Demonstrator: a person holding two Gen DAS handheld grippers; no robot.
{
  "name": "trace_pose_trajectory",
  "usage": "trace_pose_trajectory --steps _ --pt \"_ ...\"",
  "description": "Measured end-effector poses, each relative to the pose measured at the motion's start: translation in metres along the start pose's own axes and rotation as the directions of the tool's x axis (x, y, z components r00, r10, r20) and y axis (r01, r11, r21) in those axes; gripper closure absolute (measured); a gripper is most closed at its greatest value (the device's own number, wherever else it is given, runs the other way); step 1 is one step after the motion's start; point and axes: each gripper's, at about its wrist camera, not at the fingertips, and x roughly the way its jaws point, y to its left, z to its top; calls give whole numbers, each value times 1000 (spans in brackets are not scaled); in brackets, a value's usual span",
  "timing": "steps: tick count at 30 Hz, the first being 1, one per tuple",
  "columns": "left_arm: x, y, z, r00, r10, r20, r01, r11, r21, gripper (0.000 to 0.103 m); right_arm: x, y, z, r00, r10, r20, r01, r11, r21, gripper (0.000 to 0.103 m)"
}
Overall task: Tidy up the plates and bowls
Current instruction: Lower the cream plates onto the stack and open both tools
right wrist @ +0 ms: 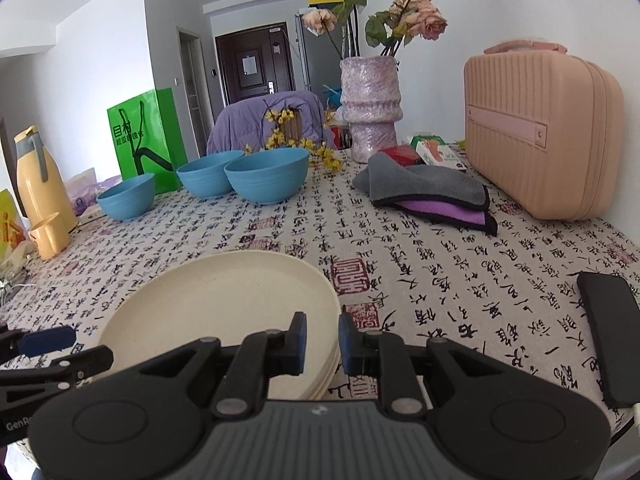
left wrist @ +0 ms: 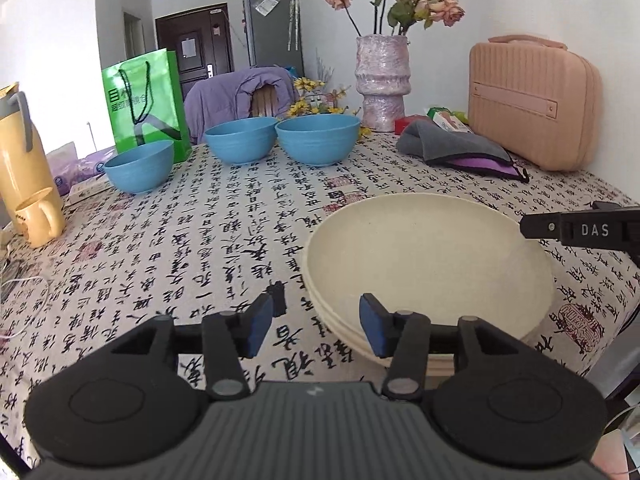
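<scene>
A stack of cream plates [left wrist: 432,264] lies on the near part of the table; it also shows in the right wrist view [right wrist: 224,304]. Three blue bowls stand at the far side: a small one [left wrist: 140,168] on the left, two larger ones [left wrist: 242,140] [left wrist: 318,138] touching side by side. My left gripper [left wrist: 316,324] is open, its right pad over the stack's left rim. My right gripper [right wrist: 322,342] is open with a narrow gap at the stack's right rim, holding nothing.
A pink case [left wrist: 532,100], folded grey and purple cloths [left wrist: 456,148], a vase of flowers [left wrist: 382,80], a green bag [left wrist: 146,100], a yellow flask and cup [left wrist: 24,176] ring the table. A black phone-like slab [right wrist: 612,328] lies at the right edge.
</scene>
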Motion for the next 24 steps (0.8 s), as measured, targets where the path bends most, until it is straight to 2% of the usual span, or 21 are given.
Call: trace_pose_trajectory --steps 5,7,10,12,15,19,21,24 --pt "-21 14 -8 1000 10 26 -9 999 -34 46 -16 11 -2 999 23 30 -23 1000 -18 78" --pt "-31 18 -13 999 16 38 -14 999 -47 41 -24 18 -5 998 39 44 -37 999 -33 76" --pt "-47 24 -22 998 19 55 -16 998 -65 38 -36 31 -12 996 69 62 -66 996 -56 69" --pt "-58 28 -29 998 22 64 -17 997 -75 32 -45 39 -19 994 92 64 -88 994 -67 68" --pt "-73 32 -42 997 32 73 -25 995 -92 28 -59 50 -29 989 122 79 -115 989 -92 63" --pt "-93 37 -61 994 48 96 -36 991 -127 23 -79 61 -45 982 155 107 -140 982 -130 47" --pt "-102 40 -69 992 57 108 -41 988 -147 19 -87 64 -55 979 168 117 -150 978 -148 44" --pt "-113 44 -79 990 71 125 -47 982 -184 12 -98 69 -69 975 187 120 -167 973 -162 30"
